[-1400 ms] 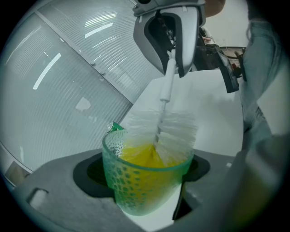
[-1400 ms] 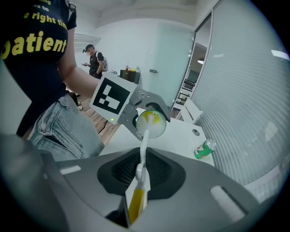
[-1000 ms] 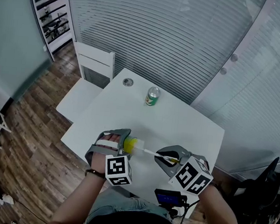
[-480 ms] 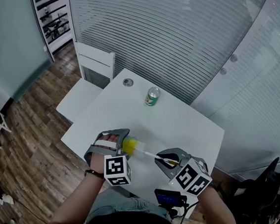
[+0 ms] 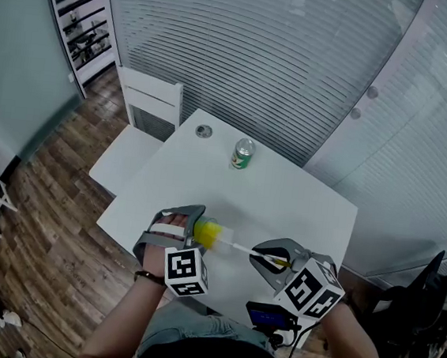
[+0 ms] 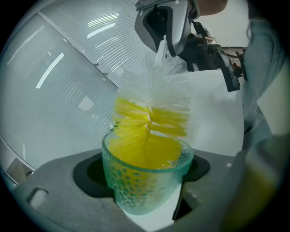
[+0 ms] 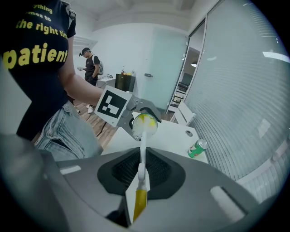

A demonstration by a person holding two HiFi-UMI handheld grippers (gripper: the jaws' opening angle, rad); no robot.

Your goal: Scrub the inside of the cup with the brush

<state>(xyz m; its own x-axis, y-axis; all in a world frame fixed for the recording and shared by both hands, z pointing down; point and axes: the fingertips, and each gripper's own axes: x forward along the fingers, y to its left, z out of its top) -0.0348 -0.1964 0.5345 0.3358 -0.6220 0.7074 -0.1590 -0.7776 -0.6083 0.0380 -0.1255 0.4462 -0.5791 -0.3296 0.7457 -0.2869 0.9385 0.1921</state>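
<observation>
The cup (image 6: 145, 176), a greenish glass with a dimpled wall, sits clamped between the wide-set jaws of the left gripper (image 5: 199, 229), which press on both its sides. It lies tilted with its mouth toward the right gripper (image 5: 267, 256). The brush (image 6: 152, 113) fills it: the yellow bristles are packed inside the rim and the white ones flare out above it. The brush's thin white handle runs straight back into the right gripper, whose jaws are closed tight on it just ahead of the yellow end.

Both grippers hang over the near left part of the white table (image 5: 285, 197), close to its edge. The far half of the top is bare except for a green can (image 5: 244, 153) standing upright and a small round cap (image 5: 204, 131) at the back corner, both well apart from the cup. A white chair (image 5: 146, 118) stands against the table's left side.

The bristles hide the cup's bottom, and in the head view the left gripper's frame covers most of the cup. Whether the cup touches the table cannot be told.
</observation>
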